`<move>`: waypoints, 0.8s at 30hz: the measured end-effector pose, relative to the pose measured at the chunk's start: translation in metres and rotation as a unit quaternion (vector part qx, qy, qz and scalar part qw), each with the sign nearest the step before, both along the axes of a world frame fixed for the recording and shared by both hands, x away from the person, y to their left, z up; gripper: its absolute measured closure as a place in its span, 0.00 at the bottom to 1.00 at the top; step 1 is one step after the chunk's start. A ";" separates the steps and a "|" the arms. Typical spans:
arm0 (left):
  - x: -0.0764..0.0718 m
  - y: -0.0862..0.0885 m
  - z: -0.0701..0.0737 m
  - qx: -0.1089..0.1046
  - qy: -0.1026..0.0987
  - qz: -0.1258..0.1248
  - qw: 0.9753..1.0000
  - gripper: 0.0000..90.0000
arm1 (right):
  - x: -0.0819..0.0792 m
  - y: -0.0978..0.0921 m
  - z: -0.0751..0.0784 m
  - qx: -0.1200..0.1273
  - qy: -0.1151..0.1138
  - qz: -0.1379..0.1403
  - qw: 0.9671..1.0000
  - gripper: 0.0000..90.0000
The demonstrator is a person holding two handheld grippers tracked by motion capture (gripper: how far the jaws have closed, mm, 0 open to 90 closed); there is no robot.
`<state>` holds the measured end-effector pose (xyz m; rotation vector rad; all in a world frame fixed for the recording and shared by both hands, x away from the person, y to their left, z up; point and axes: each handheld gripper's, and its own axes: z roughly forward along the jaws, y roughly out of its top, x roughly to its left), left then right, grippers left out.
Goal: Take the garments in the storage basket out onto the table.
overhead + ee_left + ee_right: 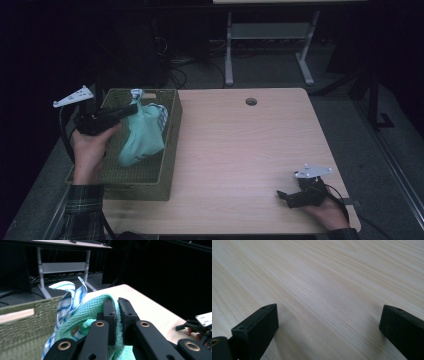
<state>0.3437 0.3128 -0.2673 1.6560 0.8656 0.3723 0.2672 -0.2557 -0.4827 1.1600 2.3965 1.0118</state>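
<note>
Green cloth [87,312] in left claw [117,315]

We wear dark green plaid sleeves [85,207]. Our left hand-held gripper [134,108] is black, with a grey three-cornered plate [74,96] on top and a black cable [64,135] trailing from it. Its flat jaws hang on arms with brass-ringed pivots [100,324] and small screw holes. Our right hand-held gripper [283,196] is black too, with blocky jaws and its own grey plate [313,171].
</note>
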 end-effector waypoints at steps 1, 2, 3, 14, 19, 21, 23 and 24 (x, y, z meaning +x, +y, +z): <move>0.000 -0.002 0.003 -0.001 -0.003 0.000 1.000 0.94 | 0.000 0.000 0.000 0.000 0.000 0.000 1.000 0.02; 0.000 -0.004 0.005 -0.001 -0.005 -0.002 1.000 0.94 | 0.000 0.000 0.000 0.000 0.000 0.000 1.000 0.02; 0.000 -0.006 0.008 -0.002 -0.009 -0.005 1.000 0.94 | 0.000 0.000 0.000 0.000 0.000 0.000 1.000 0.02; -0.002 -0.034 0.029 -0.006 -0.033 -0.037 0.999 0.94 | 0.000 0.000 0.000 0.000 0.000 0.000 1.000 0.02; -0.001 -0.049 0.032 -0.010 -0.039 -0.055 0.998 0.94 | 0.000 0.000 0.000 0.000 0.000 0.000 1.000 0.02; -0.001 -0.055 0.032 -0.012 -0.039 -0.061 0.997 0.94 | 0.000 0.000 0.000 0.000 0.000 0.000 1.000 0.02; 0.000 -0.061 0.032 -0.014 -0.040 -0.068 0.997 0.94 | 0.000 0.000 0.000 0.000 0.000 0.000 1.000 0.02; 0.000 -0.064 0.032 -0.014 -0.041 -0.072 0.996 0.94 | 0.000 0.000 0.000 0.000 0.000 0.000 1.000 0.02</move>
